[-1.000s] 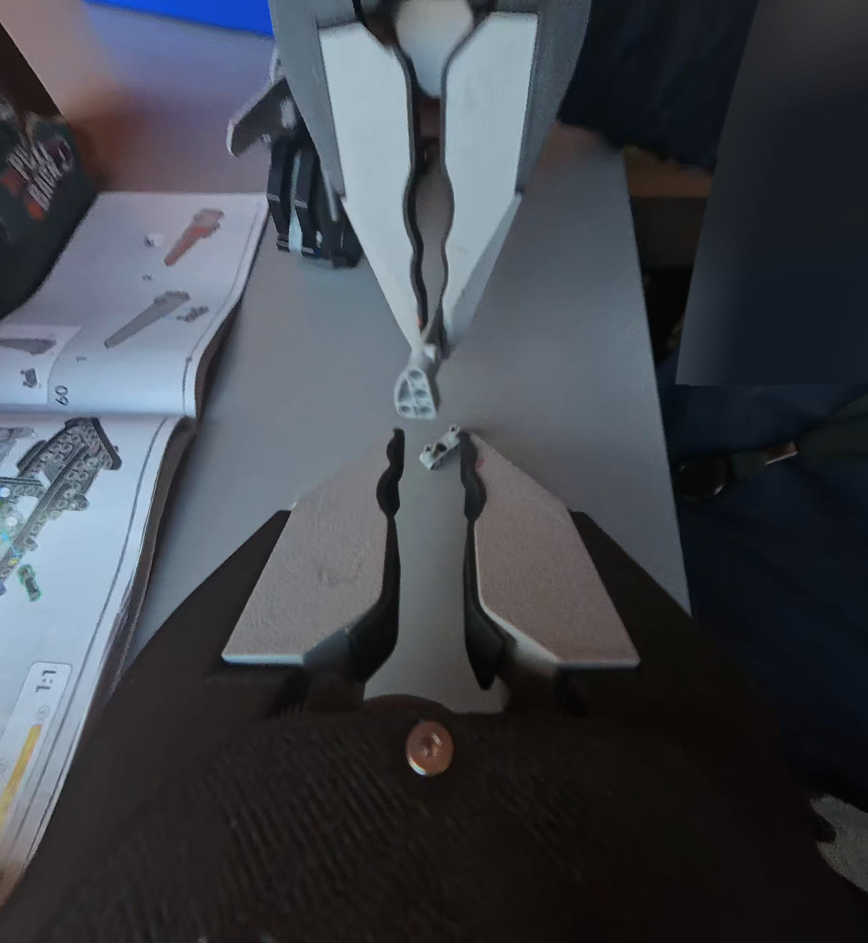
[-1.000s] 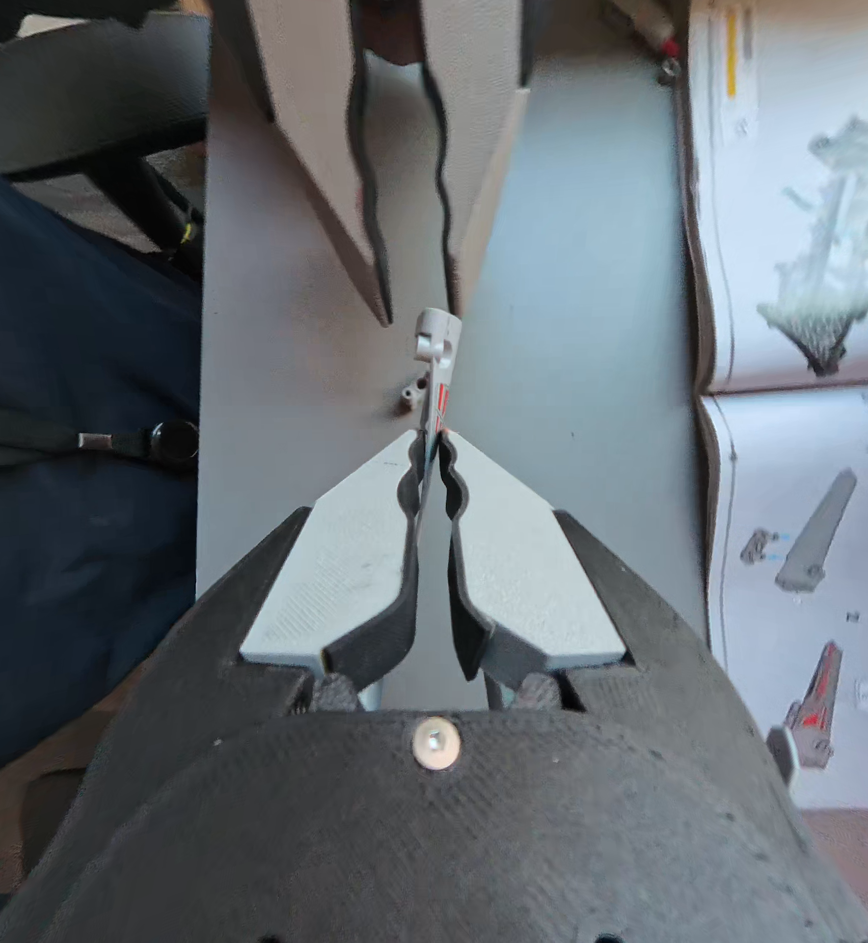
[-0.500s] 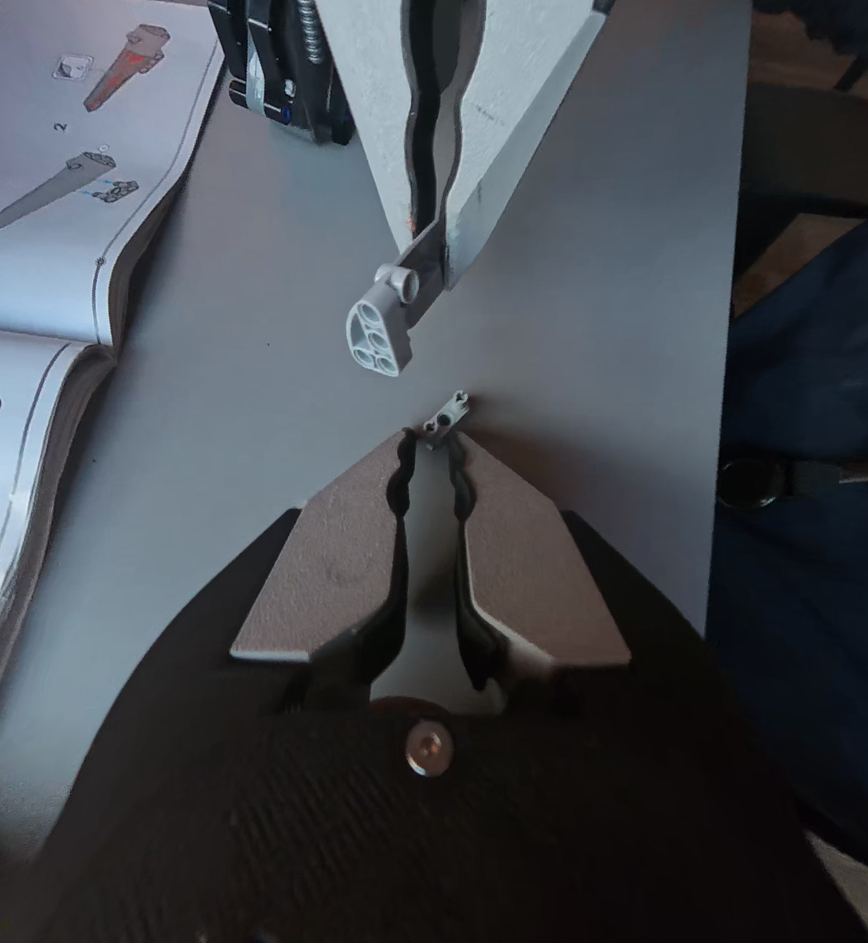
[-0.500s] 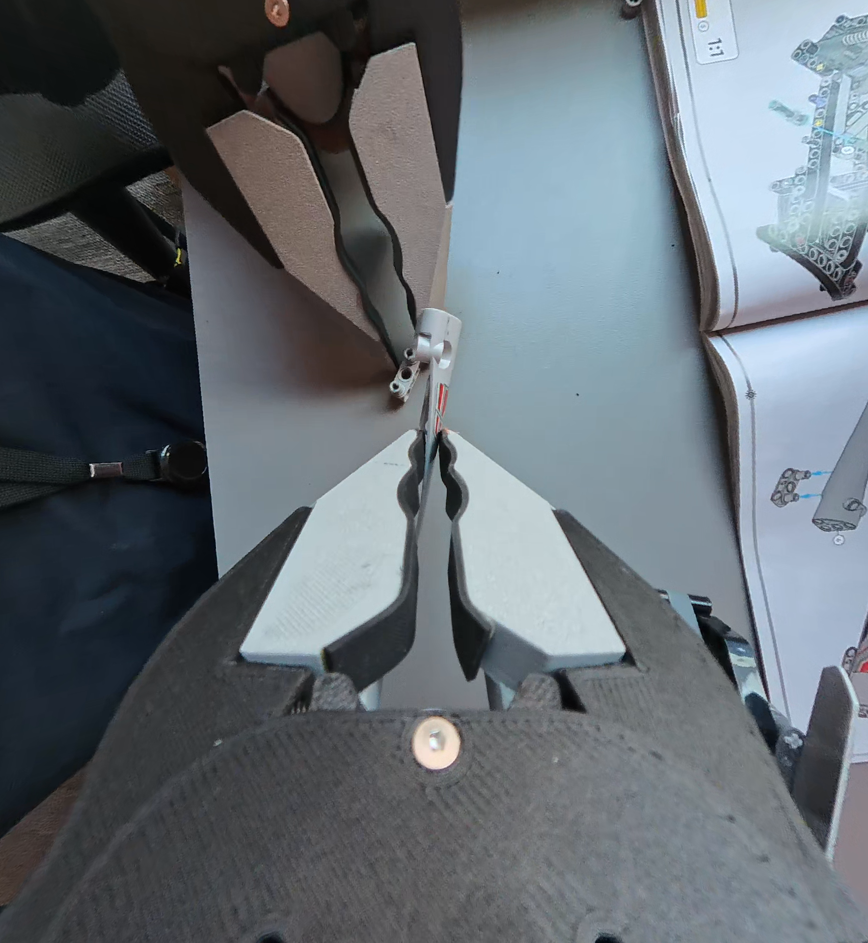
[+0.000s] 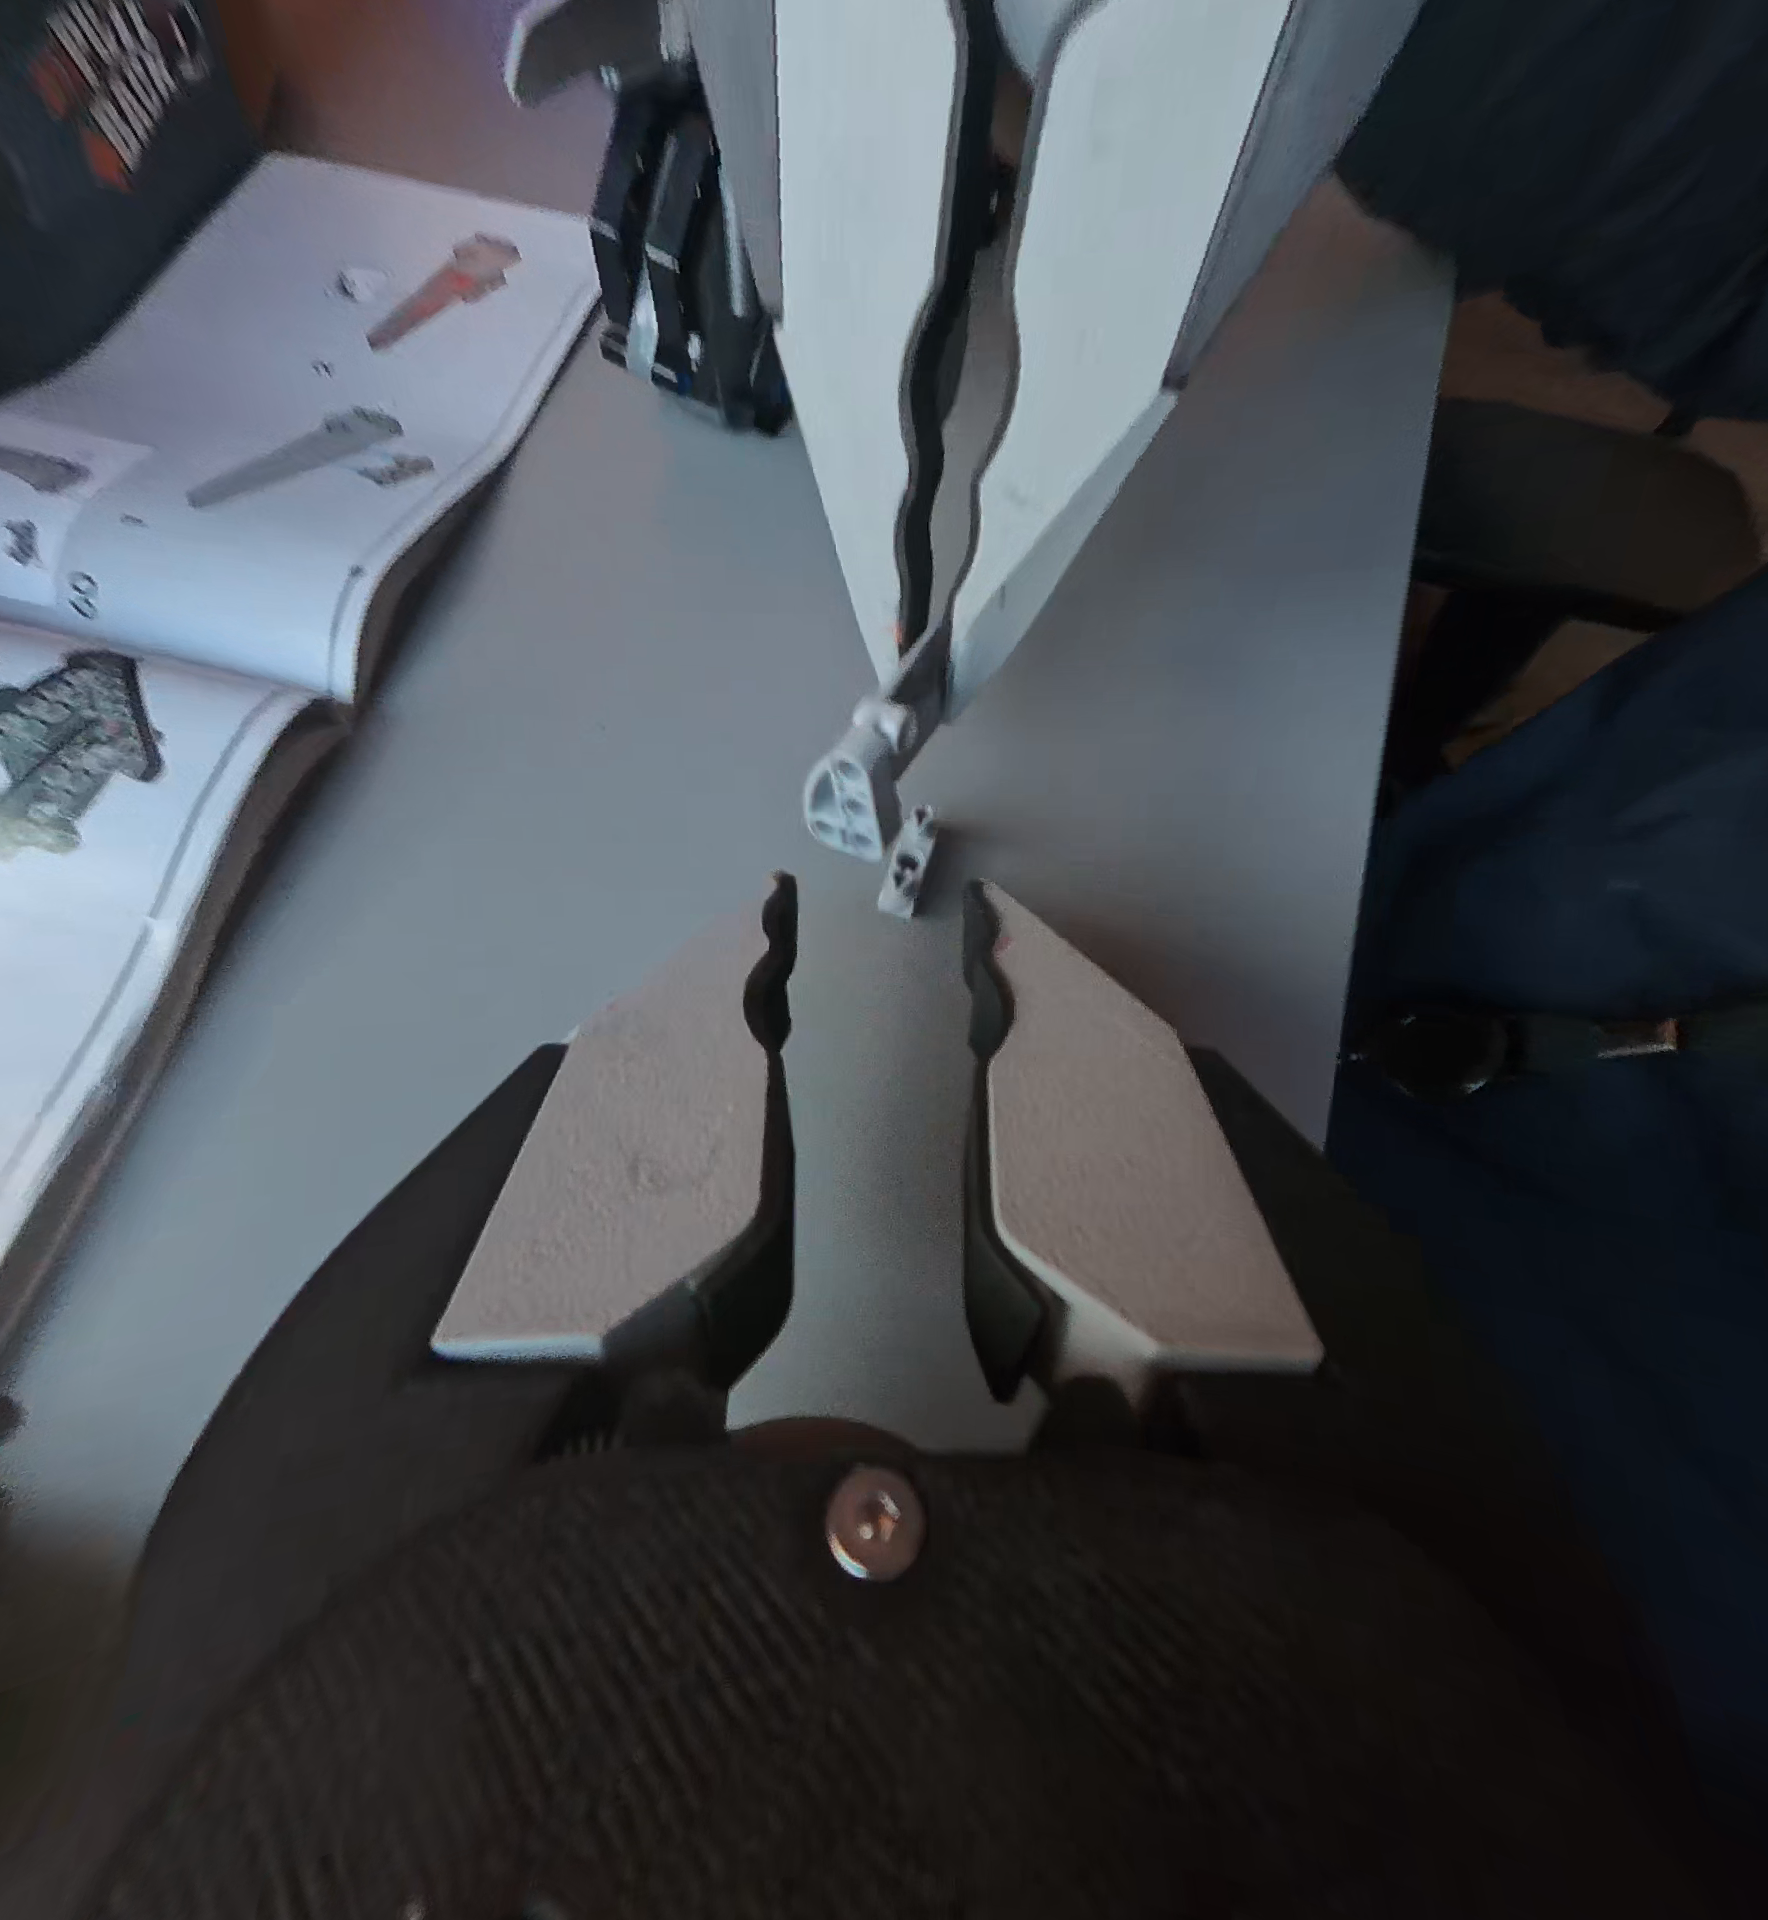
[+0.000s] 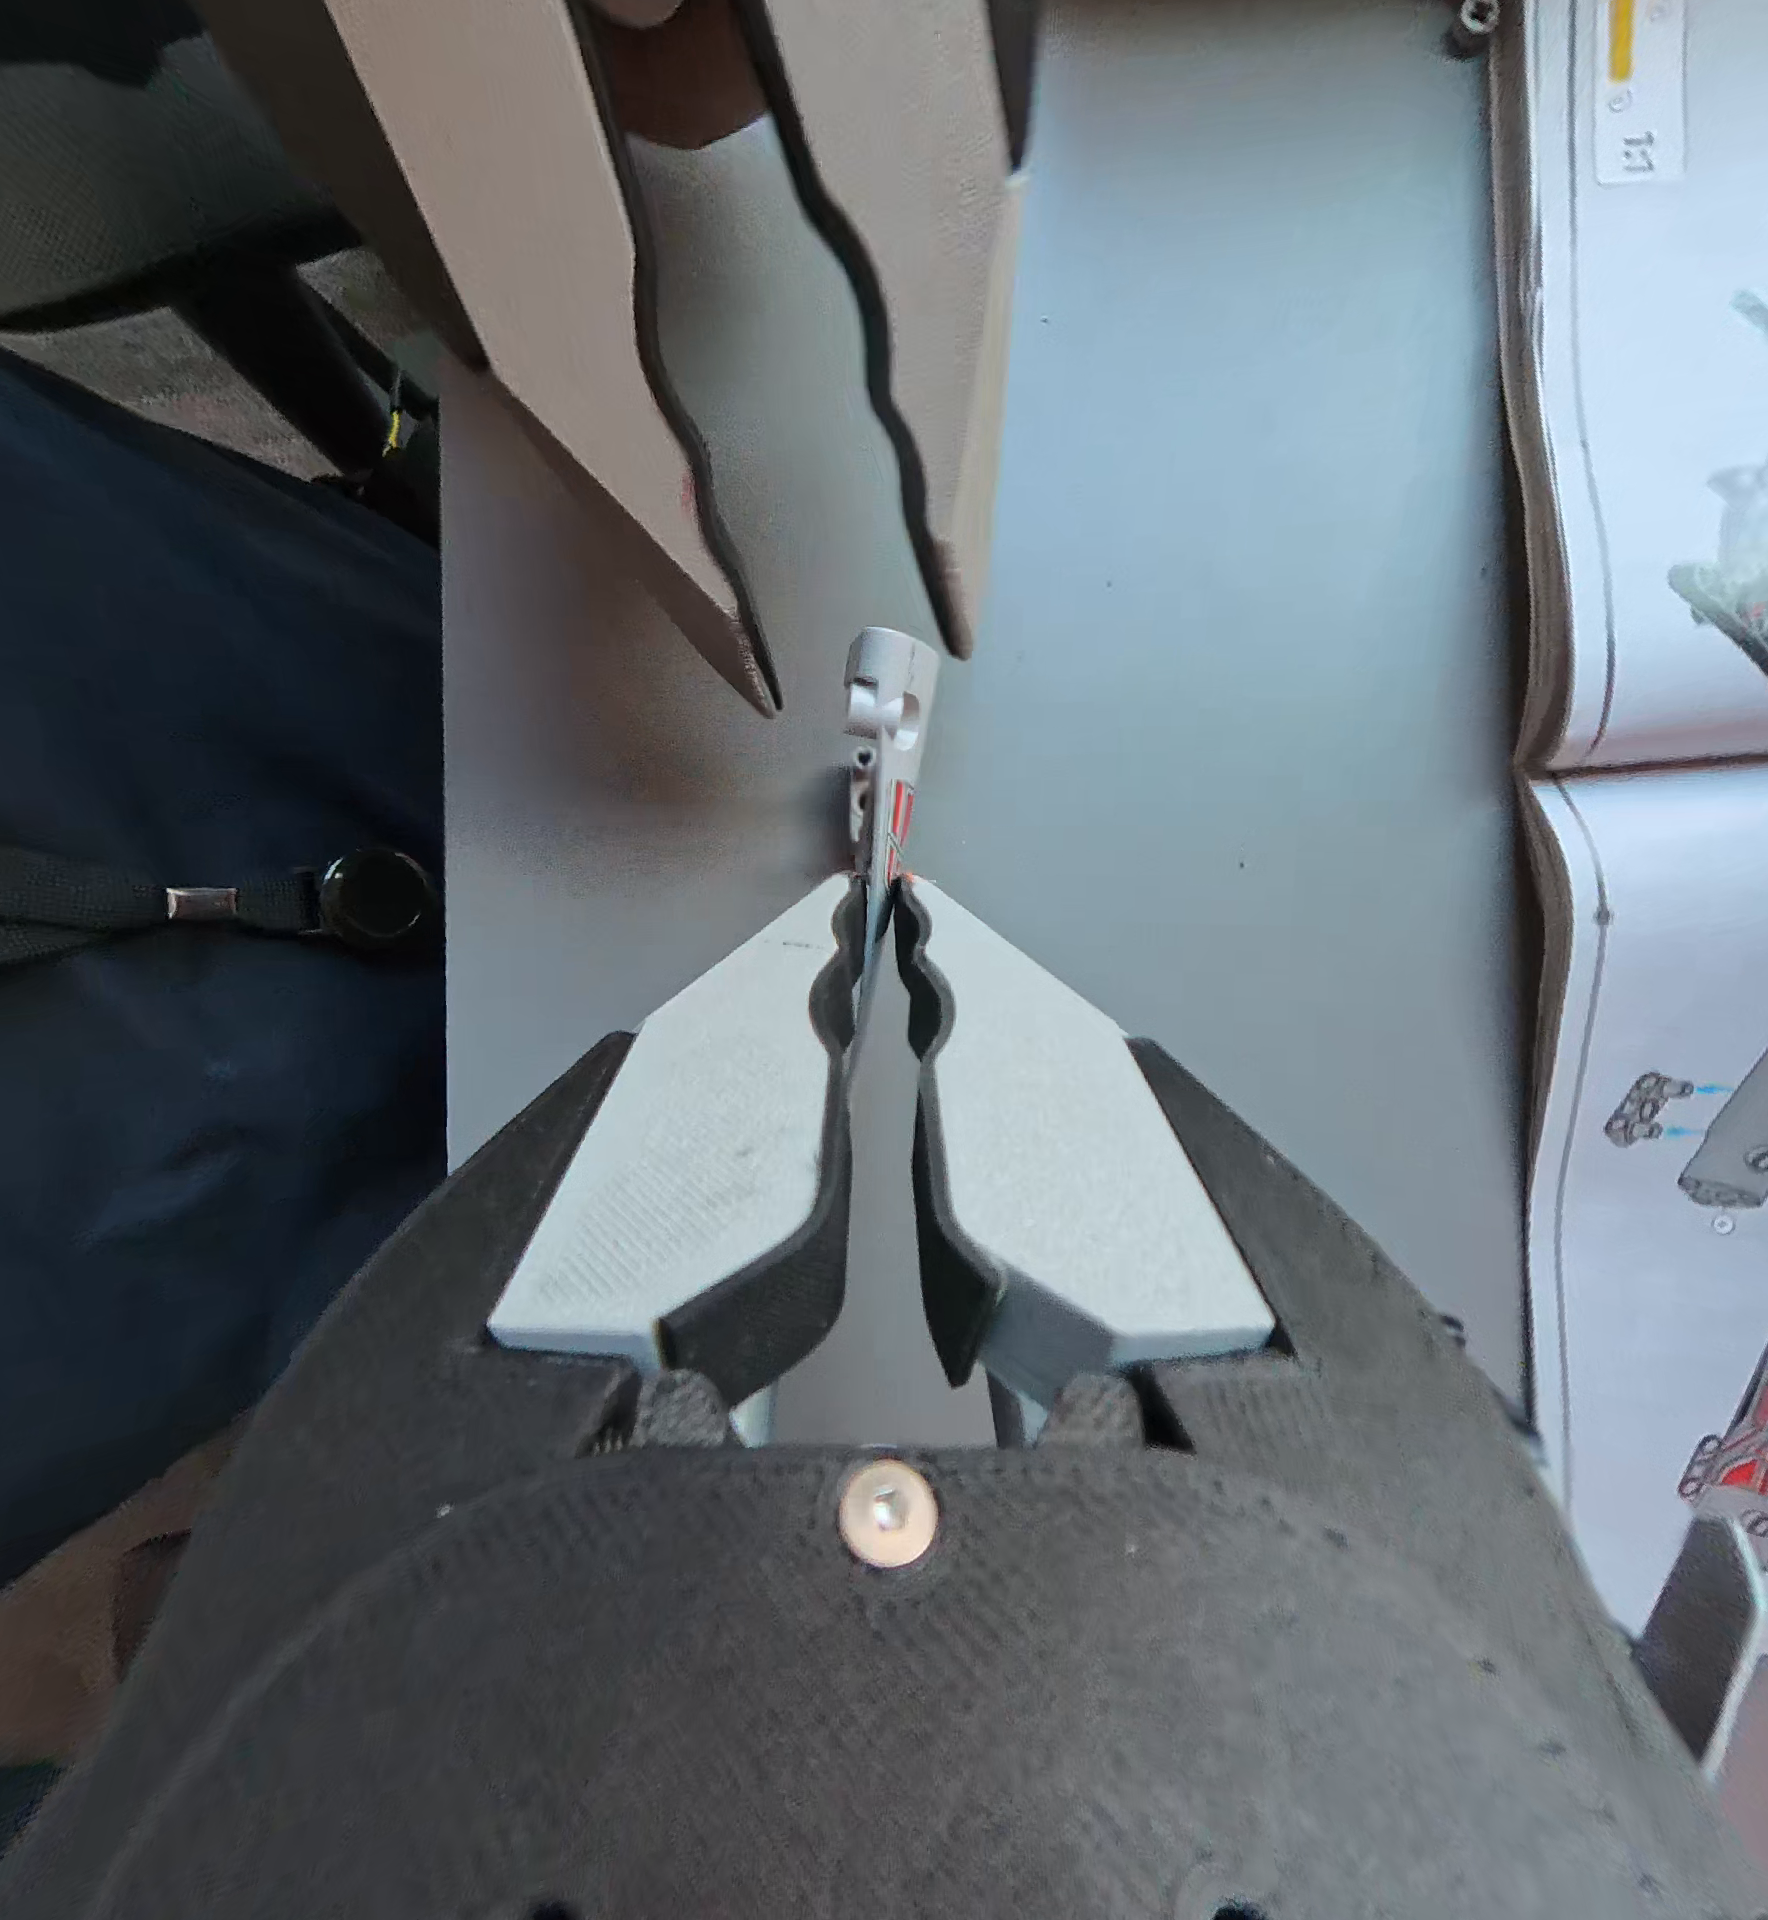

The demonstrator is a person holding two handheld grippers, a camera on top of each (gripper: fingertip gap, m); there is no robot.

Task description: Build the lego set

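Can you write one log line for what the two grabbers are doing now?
left gripper: open, near small connector on table | right gripper: shut on grey panel

Long grey lego panel (image 6: 885, 769) with red markings, pinched edge-on between the right jaws, its rounded holed end jutting past their tips, small grey connector piece (image 5: 909, 861) on the table just beyond the spread left jaws, beside that end

Printed marks, not copied here, on the open instruction booklet (image 6: 1690, 520) at its yellow-barred box and page edge, plus blurred lettering on the dark box (image 5: 80, 114).
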